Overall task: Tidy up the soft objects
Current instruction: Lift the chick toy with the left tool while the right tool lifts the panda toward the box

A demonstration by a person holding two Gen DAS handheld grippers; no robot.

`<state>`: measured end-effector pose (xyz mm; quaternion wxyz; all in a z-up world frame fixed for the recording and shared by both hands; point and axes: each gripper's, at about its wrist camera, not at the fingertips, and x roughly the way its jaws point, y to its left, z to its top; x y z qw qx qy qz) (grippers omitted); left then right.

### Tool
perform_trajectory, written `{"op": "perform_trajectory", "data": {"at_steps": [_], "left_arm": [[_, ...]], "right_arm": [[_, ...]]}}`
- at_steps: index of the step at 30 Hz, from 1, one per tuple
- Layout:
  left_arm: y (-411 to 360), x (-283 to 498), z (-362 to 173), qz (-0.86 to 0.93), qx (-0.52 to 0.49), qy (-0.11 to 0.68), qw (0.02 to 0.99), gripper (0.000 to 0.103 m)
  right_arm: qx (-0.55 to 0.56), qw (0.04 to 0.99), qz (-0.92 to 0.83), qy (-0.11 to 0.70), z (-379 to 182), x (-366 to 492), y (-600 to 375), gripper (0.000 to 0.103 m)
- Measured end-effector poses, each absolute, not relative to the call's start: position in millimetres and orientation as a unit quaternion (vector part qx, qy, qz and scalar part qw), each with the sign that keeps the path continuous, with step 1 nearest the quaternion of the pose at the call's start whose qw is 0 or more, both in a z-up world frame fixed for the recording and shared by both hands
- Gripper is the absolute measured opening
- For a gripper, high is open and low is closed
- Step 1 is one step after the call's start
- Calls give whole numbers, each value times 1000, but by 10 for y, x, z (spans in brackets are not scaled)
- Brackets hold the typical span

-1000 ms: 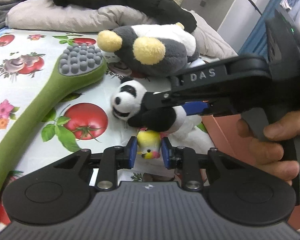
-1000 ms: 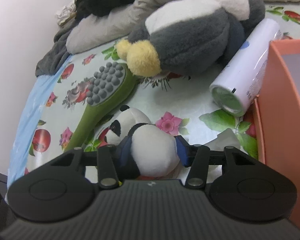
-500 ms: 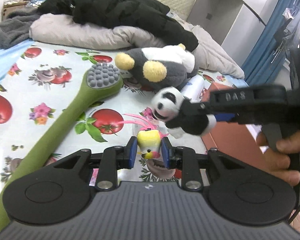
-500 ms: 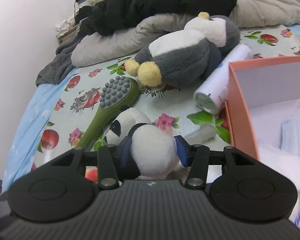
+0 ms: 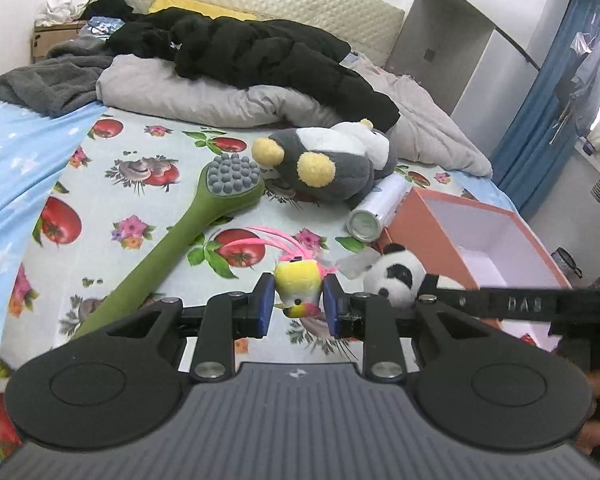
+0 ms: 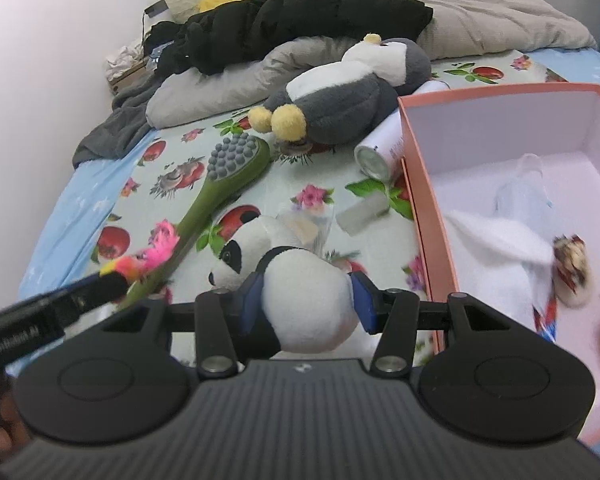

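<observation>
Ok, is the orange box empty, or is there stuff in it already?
Not empty. The open orange box already holds a white cloth, a pale blue item and a small toy, which is too blurred to identify.

A small yellow bird toy [image 5: 299, 286] with pink feathers and a red-tipped beak hangs above the fruit-print sheet, pinched at both sides. Beside it a plush panda [image 6: 300, 300], white belly outward, is likewise squeezed and lifted. A large grey-and-white penguin plush [image 5: 332, 168] lies on its side near the orange box [image 6: 420, 184], which holds what looks like white cloth.
</observation>
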<state>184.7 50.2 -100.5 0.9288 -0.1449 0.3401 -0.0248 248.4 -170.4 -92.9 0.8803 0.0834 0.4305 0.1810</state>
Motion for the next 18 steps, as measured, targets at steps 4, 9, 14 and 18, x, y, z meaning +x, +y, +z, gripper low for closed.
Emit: {"op": "perform_trajectory", "data": {"at_steps": [4,9,14,18], "left_arm": [[480,1624,-859,-19,-147,332,931,30],[485,1359,-722,-17,-154,328,932,30],[484,1088,-624,-10,-154,321,934,30],[460,922,-523,-5,-153,314,937,30]], "right_arm": [[81,883,182,425,-852,2216,-1729,51],[81,890,185,408,-714,1920,-1733,51],[81,899,187,387,-565,1670,-1740,51],[75,905,194,370,-433,1491,-1732,51]]}}
